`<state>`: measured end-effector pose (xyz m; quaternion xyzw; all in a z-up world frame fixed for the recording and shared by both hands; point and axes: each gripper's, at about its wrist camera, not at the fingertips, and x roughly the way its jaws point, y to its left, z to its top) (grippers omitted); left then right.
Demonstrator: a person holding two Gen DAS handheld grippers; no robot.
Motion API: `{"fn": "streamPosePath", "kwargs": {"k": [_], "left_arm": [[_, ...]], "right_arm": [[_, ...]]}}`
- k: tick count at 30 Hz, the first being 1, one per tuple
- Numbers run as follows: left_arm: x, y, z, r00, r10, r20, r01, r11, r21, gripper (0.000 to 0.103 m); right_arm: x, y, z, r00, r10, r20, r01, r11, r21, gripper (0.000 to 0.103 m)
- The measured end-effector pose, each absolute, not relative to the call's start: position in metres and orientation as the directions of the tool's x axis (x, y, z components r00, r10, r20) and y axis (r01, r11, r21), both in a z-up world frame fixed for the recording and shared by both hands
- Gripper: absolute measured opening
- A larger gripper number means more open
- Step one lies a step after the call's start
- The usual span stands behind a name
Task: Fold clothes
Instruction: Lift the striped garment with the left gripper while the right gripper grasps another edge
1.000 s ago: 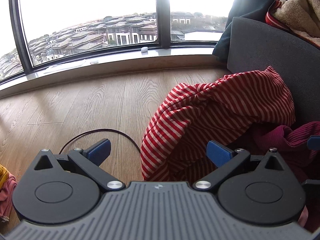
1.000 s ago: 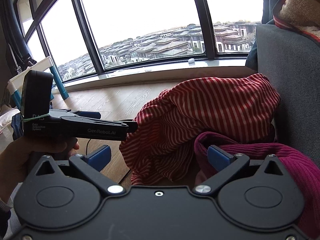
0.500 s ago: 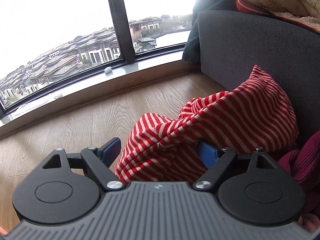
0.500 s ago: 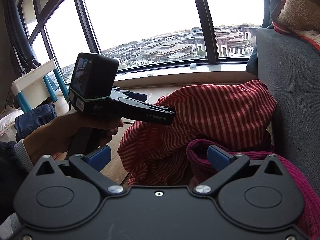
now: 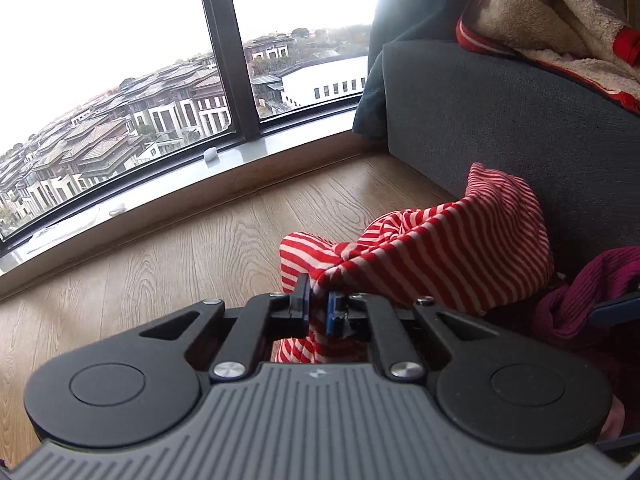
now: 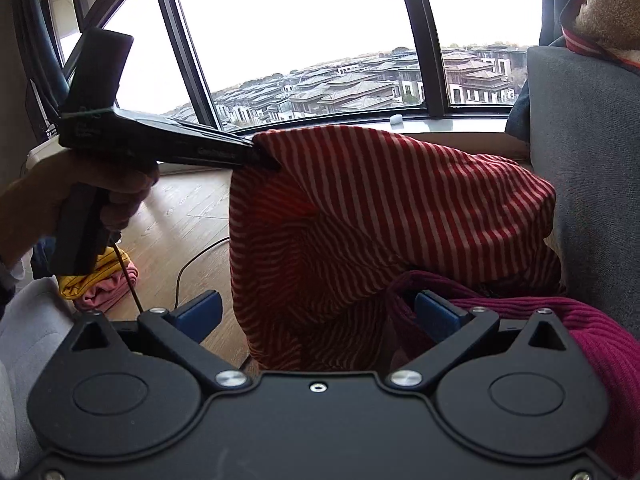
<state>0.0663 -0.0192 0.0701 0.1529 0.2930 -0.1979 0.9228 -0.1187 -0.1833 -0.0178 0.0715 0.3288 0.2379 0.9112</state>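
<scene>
Striped garment (image 5: pixel 448 256) sat pinched in the left gripper (image 5: pixel 318 308), jaws nearly closed; right gripper (image 6: pixel 318 316) gaped wide, empty, just below it.

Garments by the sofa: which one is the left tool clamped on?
The red-and-white striped garment. The left tool is shut on a fold of it, lifting it; the plain magenta knit lies ungripped beside the open right tool.
</scene>
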Motion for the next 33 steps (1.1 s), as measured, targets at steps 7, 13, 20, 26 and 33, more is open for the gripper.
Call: {"fn": "streamPosePath", "kwargs": {"k": [7,13,20,26,33], "left_arm": [[0.002,0.026,0.135,0.757,-0.236,-0.609,0.419,0.891,0.175,0.009],[-0.044,0.06,0.149,0.751,-0.11,-0.651,0.29,0.941,0.176,0.009],[-0.06,0.071,0.173,0.651,-0.102,-0.752,0.358,0.915,0.187,0.009],[-0.093,0.106,0.237,0.707,-0.036,-0.706,0.22,0.96,0.171,0.004],[-0.137,0.132,0.239,0.659,0.082,-0.748,0.156,0.958,0.242,0.005]], "right_arm": [[-0.101,-0.168,-0.01,0.654,0.541,-0.528,-0.472,0.838,0.274,0.103],[-0.102,-0.145,0.003,0.698,0.565,-0.44,-0.538,0.819,0.198,0.096],[-0.093,-0.098,0.003,0.694,0.598,-0.4,-0.657,0.754,-0.012,0.102],[-0.079,-0.056,0.002,0.621,0.637,-0.456,-0.72,0.694,-0.011,0.014],[-0.086,-0.025,-0.002,0.475,0.697,-0.537,-0.84,0.542,-0.04,0.008]]}}
